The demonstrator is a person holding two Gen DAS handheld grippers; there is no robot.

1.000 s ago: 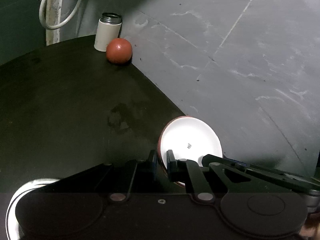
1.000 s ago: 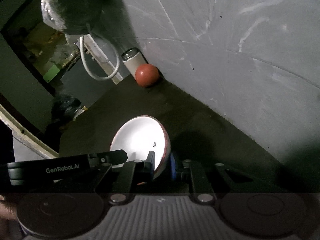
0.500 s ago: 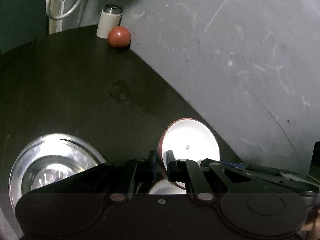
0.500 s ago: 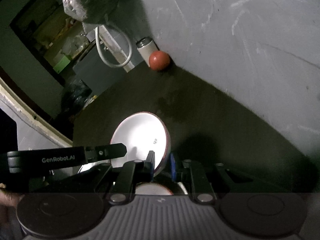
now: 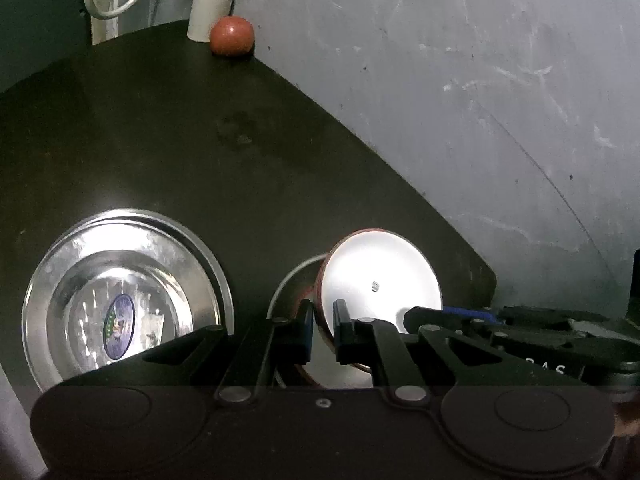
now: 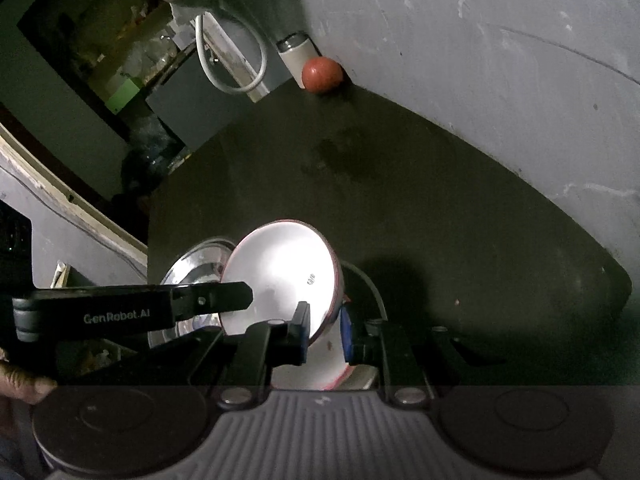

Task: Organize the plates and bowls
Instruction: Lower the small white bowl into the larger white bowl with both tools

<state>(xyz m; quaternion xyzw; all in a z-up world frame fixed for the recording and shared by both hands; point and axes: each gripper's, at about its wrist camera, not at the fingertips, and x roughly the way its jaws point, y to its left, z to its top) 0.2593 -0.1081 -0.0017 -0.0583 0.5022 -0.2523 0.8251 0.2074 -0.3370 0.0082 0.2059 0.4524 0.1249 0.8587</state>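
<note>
Both grippers clamp one white bowl (image 5: 380, 276) by its red rim: the left gripper (image 5: 322, 322) pinches the rim's left side, the right gripper (image 6: 324, 326) pinches the opposite side. The bowl hangs tilted, its white inside toward both cameras, above the near part of the dark table (image 5: 160, 140). Under it lies something round with a pale rim, possibly another bowl or plate; the grippers hide most of it. Just left of that sits a steel plate (image 5: 124, 296), close to the table's near-left edge. The table's far half is bare and open up to the grey wall (image 5: 480, 80), which runs along its right edge. In the far corner, against the wall, a red ball (image 5: 232, 35) touches a white jar (image 5: 210, 12), well apart from the bowl.
</note>
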